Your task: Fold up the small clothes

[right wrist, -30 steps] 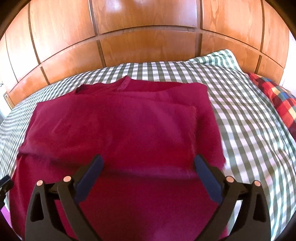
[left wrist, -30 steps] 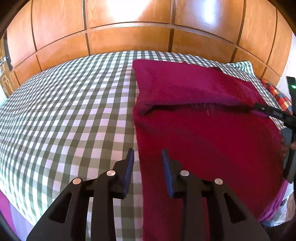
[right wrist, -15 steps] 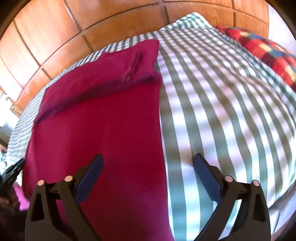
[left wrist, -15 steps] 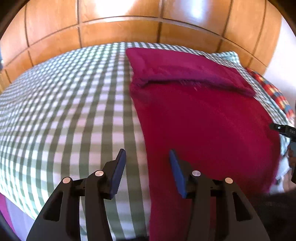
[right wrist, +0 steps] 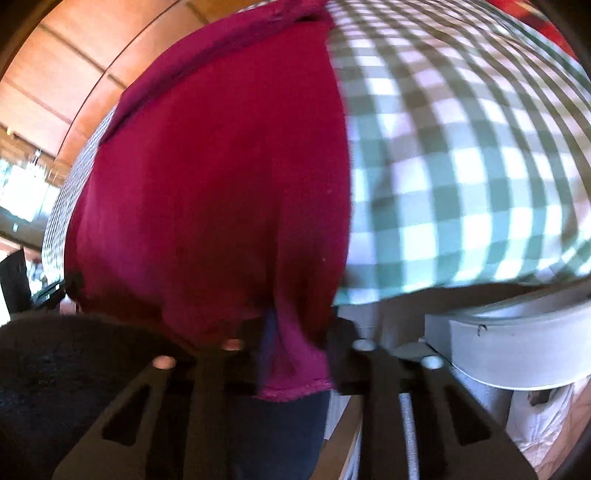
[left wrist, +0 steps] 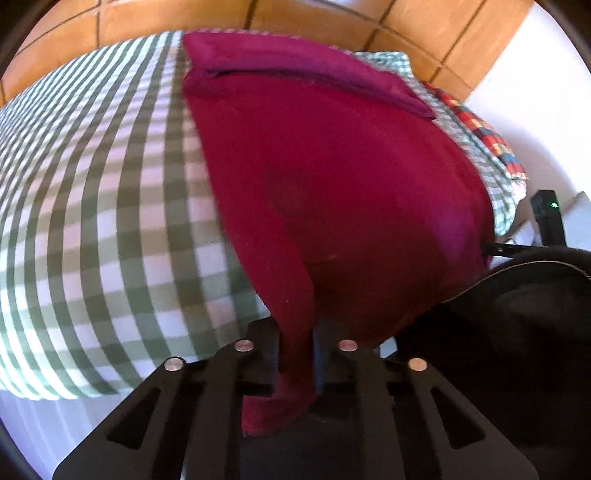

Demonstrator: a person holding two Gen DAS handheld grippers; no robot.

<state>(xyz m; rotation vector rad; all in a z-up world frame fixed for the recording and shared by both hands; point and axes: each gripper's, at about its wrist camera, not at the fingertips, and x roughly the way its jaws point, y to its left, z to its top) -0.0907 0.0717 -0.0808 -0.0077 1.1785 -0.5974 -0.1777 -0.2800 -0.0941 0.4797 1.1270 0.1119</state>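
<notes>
A crimson garment (left wrist: 332, 166) lies on the checked bed, its far part folded over. My left gripper (left wrist: 295, 354) is closing its jaws on the garment's near left corner, and the cloth is pinched between the pads and hangs below them. In the right wrist view the same crimson garment (right wrist: 221, 184) fills the left half. My right gripper (right wrist: 295, 350) is closing on the near right corner, with the hem bunched between its fingers. The right gripper's black body also shows at the right edge of the left wrist view.
The green-and-white checked bedspread (left wrist: 92, 203) covers the bed up to a wooden panelled headboard (left wrist: 332, 14). A plaid red pillow (left wrist: 484, 133) lies at the far right. A dark garment (left wrist: 517, 314) of the person is close by, and a grey-white object (right wrist: 517, 332) sits beside the bed.
Both grippers came back to the near edge of the bed and tilted down. Both sets of jaws went from wide open to pinching the garment's near corners.
</notes>
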